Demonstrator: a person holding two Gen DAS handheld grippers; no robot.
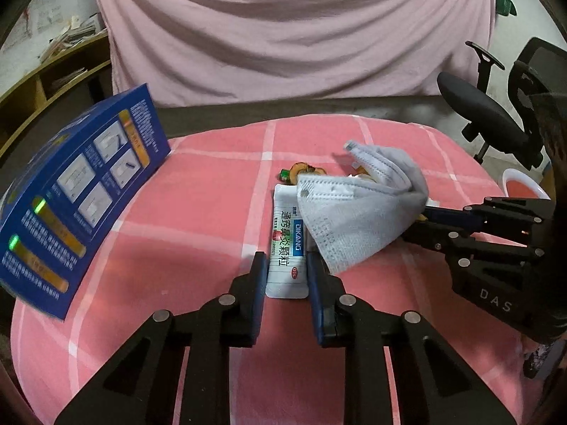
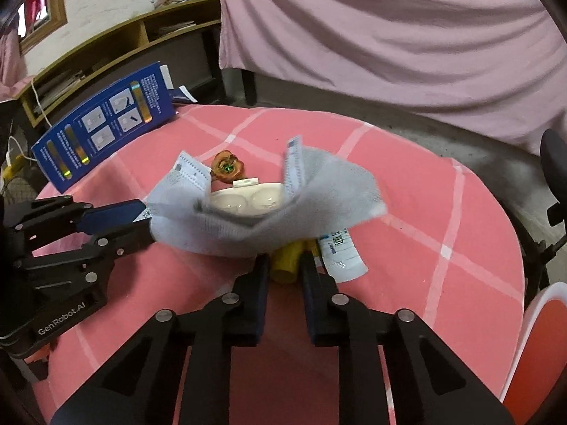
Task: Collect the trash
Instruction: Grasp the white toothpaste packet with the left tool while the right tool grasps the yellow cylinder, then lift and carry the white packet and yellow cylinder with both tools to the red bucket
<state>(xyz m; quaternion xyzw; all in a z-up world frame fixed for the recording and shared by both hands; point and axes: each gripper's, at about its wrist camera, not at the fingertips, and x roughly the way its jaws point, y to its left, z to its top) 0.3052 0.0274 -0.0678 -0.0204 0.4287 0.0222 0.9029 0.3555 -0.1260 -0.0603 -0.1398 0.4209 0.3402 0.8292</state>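
A heap of trash lies on the pink checked tablecloth [image 1: 184, 219]. A grey-white face mask [image 1: 354, 212] drapes over it. In the left wrist view my left gripper [image 1: 285, 258] is shut on a white sachet with green and blue print [image 1: 287, 244], one pad on each long edge. My right gripper [image 2: 283, 258] is shut on a yellow wrapper [image 2: 287, 260] that pokes out from under the mask [image 2: 265, 219]. A white twin-cup plastic tray [image 2: 248, 202] rests inside the mask. Behind it lie an orange dried peel [image 2: 226, 168] and a second white sachet [image 2: 342, 255].
A blue printed box [image 1: 78, 191] leans at the table's left side. An office chair [image 1: 496, 106] stands to the right, and a white and red seat [image 2: 538, 354] sits close to the table edge. A pink curtain hangs behind, with wooden shelves [image 2: 106, 46] at the left.
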